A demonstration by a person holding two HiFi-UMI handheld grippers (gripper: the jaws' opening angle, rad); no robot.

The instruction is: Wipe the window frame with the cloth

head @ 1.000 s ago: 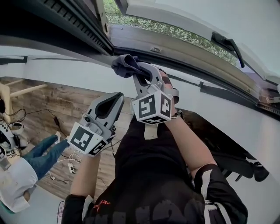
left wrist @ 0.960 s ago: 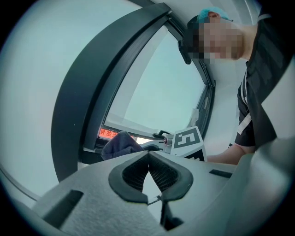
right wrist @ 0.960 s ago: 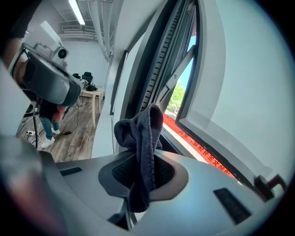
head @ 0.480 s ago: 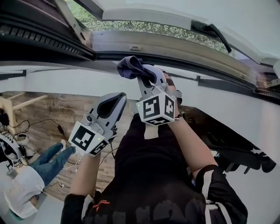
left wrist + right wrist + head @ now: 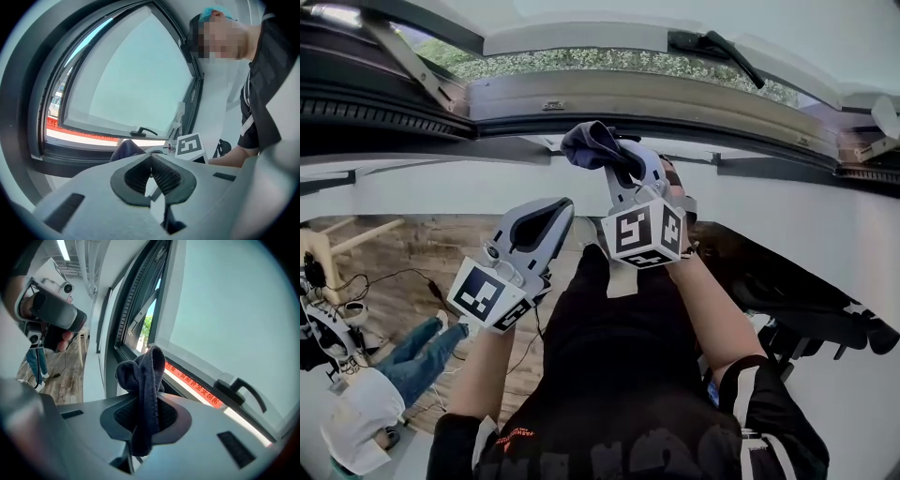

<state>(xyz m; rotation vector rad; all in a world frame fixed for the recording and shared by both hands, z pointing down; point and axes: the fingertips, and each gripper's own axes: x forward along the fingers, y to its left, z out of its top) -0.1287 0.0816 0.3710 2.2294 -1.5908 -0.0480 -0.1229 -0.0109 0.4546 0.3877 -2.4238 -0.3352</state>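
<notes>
Frame (image 5: 609, 98): grey, along the top of the head view, greenery beyond it.
Right gripper (image 5: 623, 167): raised just under the frame, jaws clamped on the cloth.
Cloth (image 5: 143, 380): dark and bunched, sticking out past the jaws towards the frame; contact unclear.
Left gripper (image 5: 151, 172): below the frame, farther from it, jaws together, nothing between them.

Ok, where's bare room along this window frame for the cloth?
Bare: the grey window frame right of the dark blue cloth, and left of it up to the metal stay arm. Crowded: just below, where the right gripper and left gripper sit close.
</notes>
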